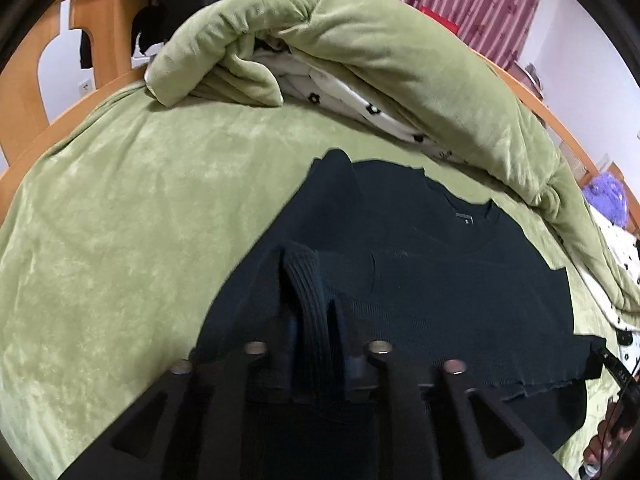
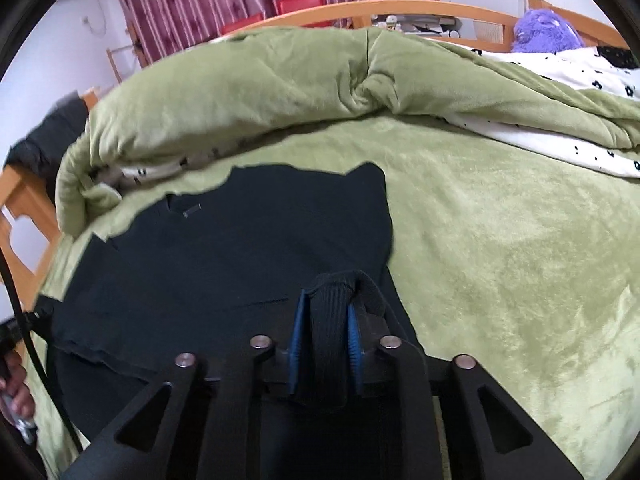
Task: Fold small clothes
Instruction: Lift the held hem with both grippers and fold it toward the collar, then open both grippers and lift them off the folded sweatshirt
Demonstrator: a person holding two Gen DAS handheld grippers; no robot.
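Note:
A black sweater lies flat on the green bed cover, neck label toward the far side, lower part folded up over the body. My left gripper has the ribbed hem standing loosely between its fingers, with a dark gap on the right side, so it is open. My right gripper holds the other end of the ribbed hem, and both blue pads lie against the cloth. Both grippers hang low over the near edge of the sweater.
A rolled green duvet with white flowered lining lies just behind the sweater. The green bed cover spreads to both sides. A wooden bed frame, a purple plush and pink curtains stand beyond. A person's hand shows at the edge.

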